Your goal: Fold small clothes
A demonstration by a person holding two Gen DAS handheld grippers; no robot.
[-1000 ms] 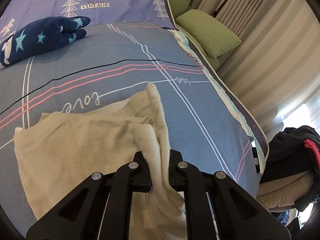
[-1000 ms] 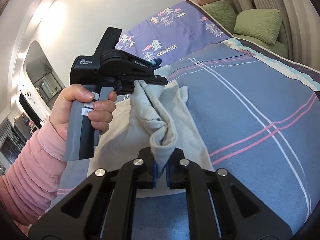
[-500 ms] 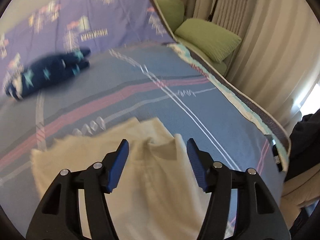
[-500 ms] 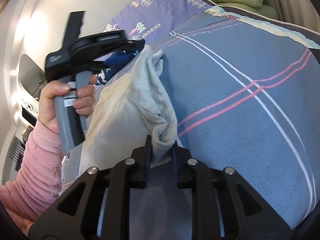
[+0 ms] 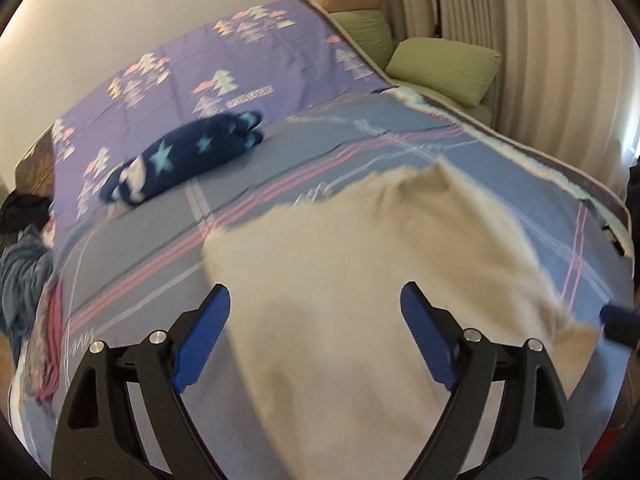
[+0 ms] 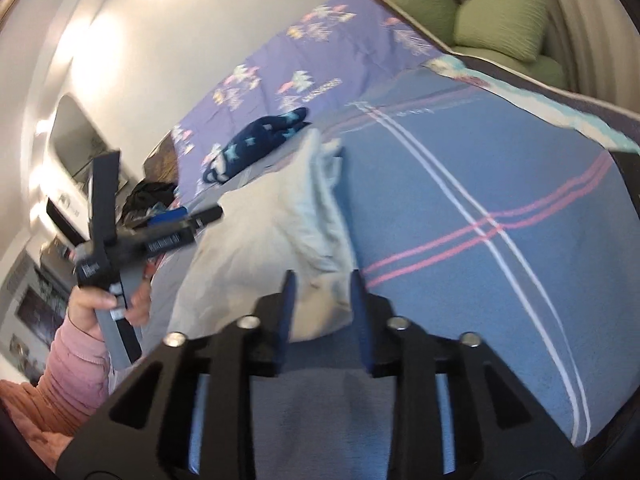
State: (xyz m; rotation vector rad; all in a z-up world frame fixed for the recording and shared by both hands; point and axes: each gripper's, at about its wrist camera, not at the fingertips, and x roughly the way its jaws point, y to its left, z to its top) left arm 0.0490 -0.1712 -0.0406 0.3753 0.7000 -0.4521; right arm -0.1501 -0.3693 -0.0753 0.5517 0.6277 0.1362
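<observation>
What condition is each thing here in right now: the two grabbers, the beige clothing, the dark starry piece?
left gripper: open wide, jaws have just been opening, nothing clamped, cloth lies below.
right gripper: jaws slightly apart, have just been opening, cloth bunched between them; whether they pinch it is unclear.
beige garment: spread on the bed, partly folded, one edge bunched.
navy star garment: rolled up, lying apart near the purple cover.

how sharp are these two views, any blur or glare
Left wrist view: the beige garment and navy star garment are smeared by motion. Right wrist view: the left gripper is blurred, with bright glare on the wall.
</observation>
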